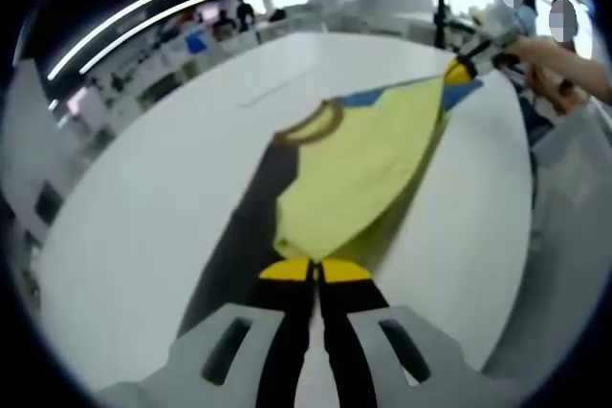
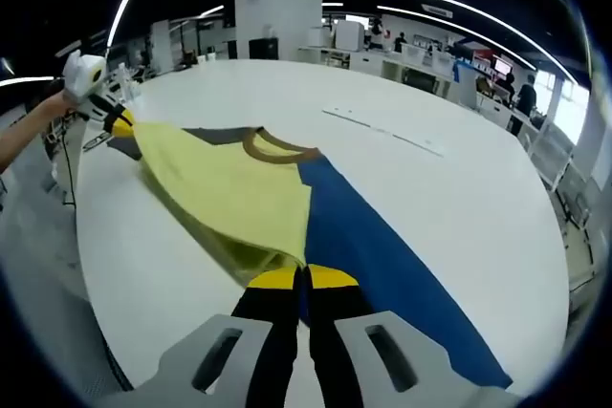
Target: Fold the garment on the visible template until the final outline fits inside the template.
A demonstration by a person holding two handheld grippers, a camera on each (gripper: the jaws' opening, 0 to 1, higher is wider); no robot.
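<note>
Inspector: Jaws of the left gripper are clenched on the yellow T-shirt hem just ahead; why?

Assessor: To stretch it taut. The right gripper likewise pinches the fabric at its tips, over the blue template on the white table. Judged: mid-fold, cloth lifted.

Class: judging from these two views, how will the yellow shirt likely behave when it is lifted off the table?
Likely floppy: the yellow shirt sags and creases between the left claw and right claw. Probably light, since each claw grips just an edge. It may drag on the blue template.
</note>
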